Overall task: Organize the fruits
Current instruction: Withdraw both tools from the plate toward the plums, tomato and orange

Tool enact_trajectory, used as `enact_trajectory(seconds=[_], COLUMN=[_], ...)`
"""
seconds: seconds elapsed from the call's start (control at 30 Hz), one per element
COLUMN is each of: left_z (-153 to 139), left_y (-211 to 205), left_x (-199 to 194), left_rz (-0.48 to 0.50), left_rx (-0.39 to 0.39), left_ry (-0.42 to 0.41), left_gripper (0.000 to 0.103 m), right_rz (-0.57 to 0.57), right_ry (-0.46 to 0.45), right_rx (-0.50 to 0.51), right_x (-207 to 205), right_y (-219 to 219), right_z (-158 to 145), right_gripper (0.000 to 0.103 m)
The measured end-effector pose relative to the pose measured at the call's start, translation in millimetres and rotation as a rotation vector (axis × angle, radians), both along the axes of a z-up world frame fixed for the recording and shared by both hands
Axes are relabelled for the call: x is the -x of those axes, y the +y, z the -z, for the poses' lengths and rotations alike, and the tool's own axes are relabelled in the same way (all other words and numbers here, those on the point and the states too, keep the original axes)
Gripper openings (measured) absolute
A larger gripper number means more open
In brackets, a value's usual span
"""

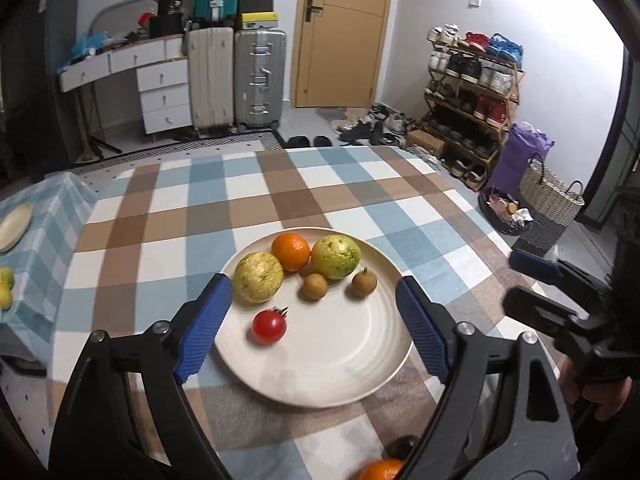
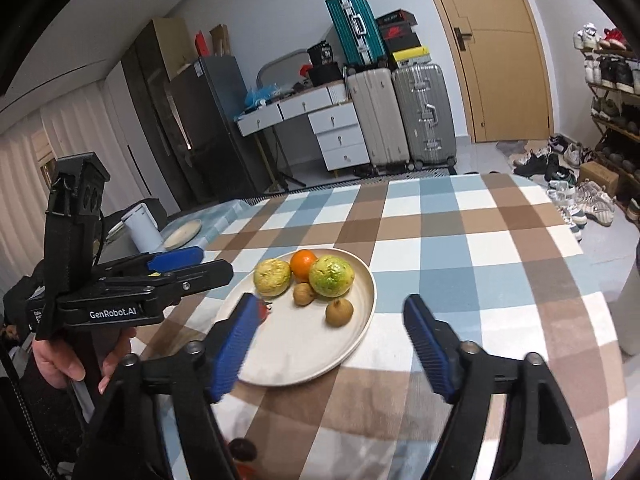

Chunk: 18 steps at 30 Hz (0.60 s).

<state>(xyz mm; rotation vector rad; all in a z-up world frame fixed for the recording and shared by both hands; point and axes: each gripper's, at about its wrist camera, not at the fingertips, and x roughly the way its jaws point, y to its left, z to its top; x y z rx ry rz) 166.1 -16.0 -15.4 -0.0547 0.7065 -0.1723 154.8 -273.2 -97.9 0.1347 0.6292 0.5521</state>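
A cream plate [image 1: 352,360] [image 2: 304,360] sits on the checked tablecloth. On it lie an orange [image 1: 291,251] [image 2: 303,265], two yellow-green guavas [image 1: 258,282] [image 1: 336,256] [image 2: 331,275], two small brown fruits [image 1: 315,286] [image 1: 364,283] [image 2: 339,312] and a red tomato [image 1: 269,327]. My left gripper [image 1: 316,322] is open above the plate's near half, empty. My right gripper [image 2: 332,342] is open over the plate's right edge, empty. Its left finger hides most of the tomato in the right wrist view. Another orange [image 1: 380,470] and a dark fruit [image 2: 242,450] lie near the table's front edge.
A second plate [image 1: 14,226] [image 2: 183,233] and yellow fruit [image 1: 5,288] sit on a side table at left. Suitcases [image 1: 236,80], drawers, a door, a shoe rack [image 1: 472,92] and a woven basket [image 1: 548,200] stand beyond the table.
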Motion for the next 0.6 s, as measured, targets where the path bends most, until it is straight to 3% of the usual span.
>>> enact_trajectory(seconds=[0.23,0.43,0.6], left_z=[0,-1,-1], left_y=[-8,-11,-7], left_x=[37,71,95], left_rz=[-0.019,-0.026,-0.051], left_rx=[-0.020,-0.004,0.015], left_ry=[-0.001,-0.041,-0.060], left_gripper=[0.087,0.101,0.102], right_rz=[0.011,0.005,-0.014], right_ry=[-0.040,-0.050,-0.066], right_rx=[-0.006,-0.005,-0.013], right_x=[40,66,89], right_y=[-4,-5,-6], right_z=[-11,-11,-13], right_gripper=[0.088,0.091,0.096])
